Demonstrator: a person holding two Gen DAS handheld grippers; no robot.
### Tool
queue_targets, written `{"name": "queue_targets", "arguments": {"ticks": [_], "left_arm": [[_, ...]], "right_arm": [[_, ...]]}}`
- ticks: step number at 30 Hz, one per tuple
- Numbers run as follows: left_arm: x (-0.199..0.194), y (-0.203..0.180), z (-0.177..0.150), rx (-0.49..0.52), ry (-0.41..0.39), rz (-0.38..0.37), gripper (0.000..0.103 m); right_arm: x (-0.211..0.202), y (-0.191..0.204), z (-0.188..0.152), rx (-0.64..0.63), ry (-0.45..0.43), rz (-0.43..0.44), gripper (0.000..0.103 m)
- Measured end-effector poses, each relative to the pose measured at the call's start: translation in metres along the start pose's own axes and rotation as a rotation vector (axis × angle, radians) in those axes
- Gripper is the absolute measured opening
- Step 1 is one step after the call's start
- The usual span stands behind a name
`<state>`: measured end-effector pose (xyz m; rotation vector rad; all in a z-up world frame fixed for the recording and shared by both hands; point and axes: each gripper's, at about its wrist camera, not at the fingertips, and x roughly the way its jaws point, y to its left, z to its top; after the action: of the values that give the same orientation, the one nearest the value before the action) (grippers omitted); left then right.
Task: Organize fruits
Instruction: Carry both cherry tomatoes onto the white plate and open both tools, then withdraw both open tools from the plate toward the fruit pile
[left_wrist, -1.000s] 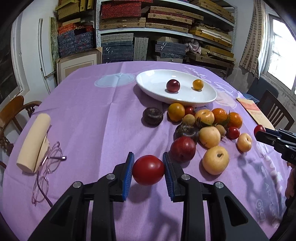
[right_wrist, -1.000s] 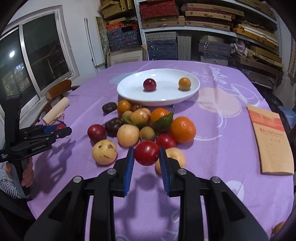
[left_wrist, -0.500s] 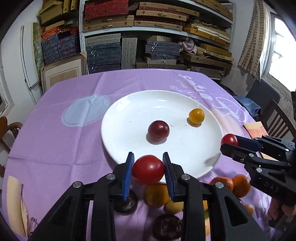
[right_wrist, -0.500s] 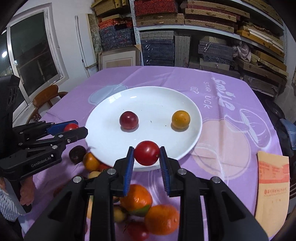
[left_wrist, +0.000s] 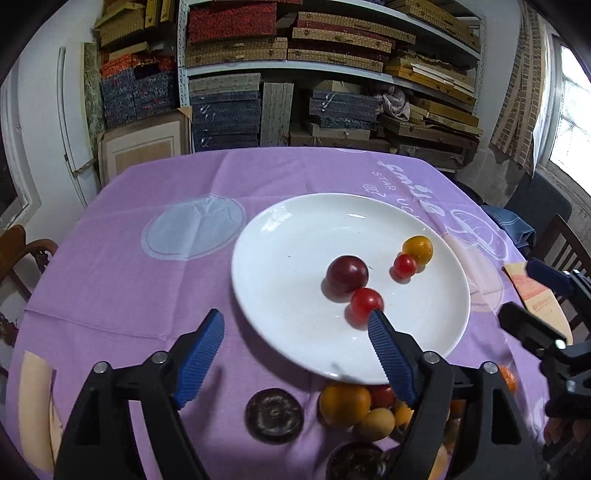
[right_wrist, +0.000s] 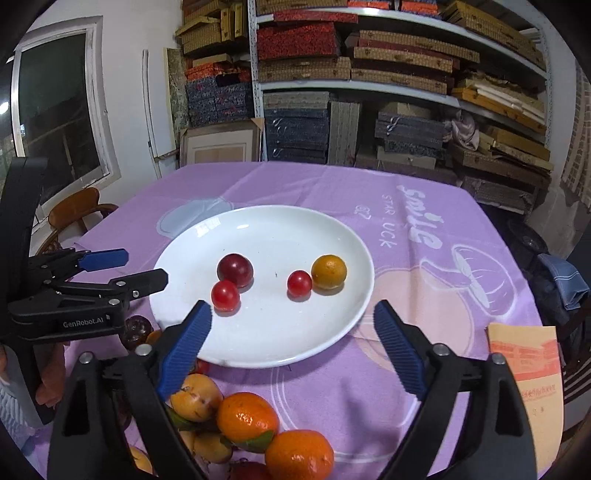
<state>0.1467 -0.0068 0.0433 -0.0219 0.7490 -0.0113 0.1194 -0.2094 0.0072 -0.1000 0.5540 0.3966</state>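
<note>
A white plate (left_wrist: 280, 343) (right_wrist: 258, 350) on the purple cloth holds a dark red plum (left_wrist: 347, 275) (right_wrist: 235, 269), an orange fruit (left_wrist: 418, 250) (right_wrist: 328, 271) and two red tomatoes. The bigger tomato (left_wrist: 365, 302) (right_wrist: 224, 295) lies beside the plum, just past my left gripper's right fingertip. The smaller tomato (left_wrist: 404, 266) (right_wrist: 299, 283) touches the orange fruit. My left gripper (left_wrist: 295, 321) (right_wrist: 144, 266) hangs over the plate's near-left rim, its jaws opening with nothing between them. My right gripper (right_wrist: 291, 310) (left_wrist: 521, 290) is over the plate's near edge, jaws also opening, nothing between them.
Loose fruit is piled on the cloth before the plate: oranges (right_wrist: 247, 421), pale yellow fruits (right_wrist: 195, 397) and dark plums (left_wrist: 275, 415). A brown envelope (right_wrist: 524, 362) lies at the right. A wooden chair (right_wrist: 74, 210) stands left; packed shelves (right_wrist: 369, 74) rise behind the table.
Both grippers carried a red tomato from the pile to above the plate. Their jaws have since spread wide, and both tomatoes now lie on the plate.
</note>
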Motion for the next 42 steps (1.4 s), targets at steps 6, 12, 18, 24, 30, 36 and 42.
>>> {"name": "queue_targets", "arguments": {"ticks": [6, 12, 18, 24, 30, 36, 42], "left_arm": [[-0.036, 0.029, -0.045, -0.055, -0.015, 0.067, 0.089], [-0.056, 0.026, -0.093, -0.047, 0.029, 0.028, 0.089], [-0.075, -0.001, -0.117, 0.053, -0.019, 0.008, 0.089], [-0.065, -0.014, -0.119, 0.111, -0.001, -0.02, 0.089], [-0.049, -0.015, -0.119, 0.093, 0.072, -0.12, 0.088], [-0.041, -0.007, -0.118, 0.023, 0.119, -0.198, 0.083], [-0.034, -0.008, -0.116, -0.001, 0.14, -0.243, 0.084]], "right_arm": [[-0.055, -0.002, -0.053, 0.0, -0.098, -0.074, 0.099], [-0.086, -0.001, -0.09, 0.007, -0.136, -0.084, 0.099], [-0.088, -0.001, -0.093, 0.017, -0.133, -0.082, 0.099], [-0.086, -0.001, -0.091, 0.032, -0.127, -0.093, 0.099], [-0.086, -0.007, -0.091, 0.053, -0.118, -0.098, 0.099], [-0.086, -0.013, -0.09, 0.077, -0.112, -0.098, 0.099], [-0.085, -0.017, -0.09, 0.097, -0.099, -0.091, 0.099]]}}
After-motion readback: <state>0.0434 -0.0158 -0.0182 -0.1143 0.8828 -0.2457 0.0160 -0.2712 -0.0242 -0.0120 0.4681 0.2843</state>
